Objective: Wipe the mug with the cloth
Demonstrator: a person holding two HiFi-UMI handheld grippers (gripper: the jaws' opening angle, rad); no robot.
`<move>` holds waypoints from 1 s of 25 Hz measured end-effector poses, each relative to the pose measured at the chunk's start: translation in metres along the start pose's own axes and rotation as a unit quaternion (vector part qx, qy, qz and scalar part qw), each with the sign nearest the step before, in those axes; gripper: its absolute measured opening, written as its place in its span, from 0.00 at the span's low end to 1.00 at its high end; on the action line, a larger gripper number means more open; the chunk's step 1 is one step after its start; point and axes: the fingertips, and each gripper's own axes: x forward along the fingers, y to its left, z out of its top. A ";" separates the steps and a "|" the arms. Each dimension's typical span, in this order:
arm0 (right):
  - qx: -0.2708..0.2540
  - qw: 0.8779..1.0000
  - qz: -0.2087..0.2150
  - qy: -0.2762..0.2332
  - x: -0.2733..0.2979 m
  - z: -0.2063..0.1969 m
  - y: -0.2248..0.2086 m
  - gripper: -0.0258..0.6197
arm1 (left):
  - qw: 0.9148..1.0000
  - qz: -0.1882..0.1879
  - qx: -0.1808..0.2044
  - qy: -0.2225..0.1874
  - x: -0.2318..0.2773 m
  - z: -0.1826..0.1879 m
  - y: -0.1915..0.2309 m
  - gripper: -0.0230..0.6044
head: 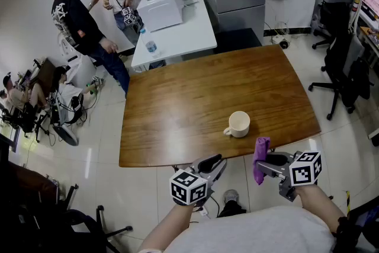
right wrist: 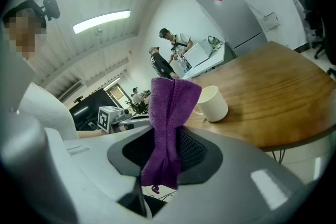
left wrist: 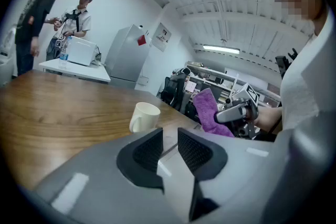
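Purple cloth (right wrist: 170, 105) in right gripper (right wrist: 168, 139)

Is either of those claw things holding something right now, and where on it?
The right gripper is shut on the purple cloth, pinching its bunched part near one end. The left gripper holds nothing; its jaws stand slightly apart.

The mug (head: 239, 124) stands alone on the table (head: 195, 98), near the edge closest to me, with bare wood open on every side of it. Short of the mug, off that edge, hang my left gripper (head: 214, 162), jaws slightly apart, and my right gripper (head: 268, 158), clamped on the cloth (head: 260, 163). Only open air lies between them and the mug.
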 end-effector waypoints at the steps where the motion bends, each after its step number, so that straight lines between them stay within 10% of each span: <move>1: 0.002 1.000 -0.004 -0.001 0.009 0.008 -0.007 0.24 | 1.000 -0.004 0.004 0.007 0.007 0.004 0.015 0.16; 13: 0.022 0.999 -0.030 -0.002 0.070 0.052 -0.059 0.24 | 0.992 -0.035 0.033 0.114 0.081 -0.009 0.110 0.33; 25: 0.022 0.999 0.029 0.028 0.099 0.054 -0.075 0.24 | 0.991 -0.028 0.039 0.122 0.116 -0.003 0.120 0.19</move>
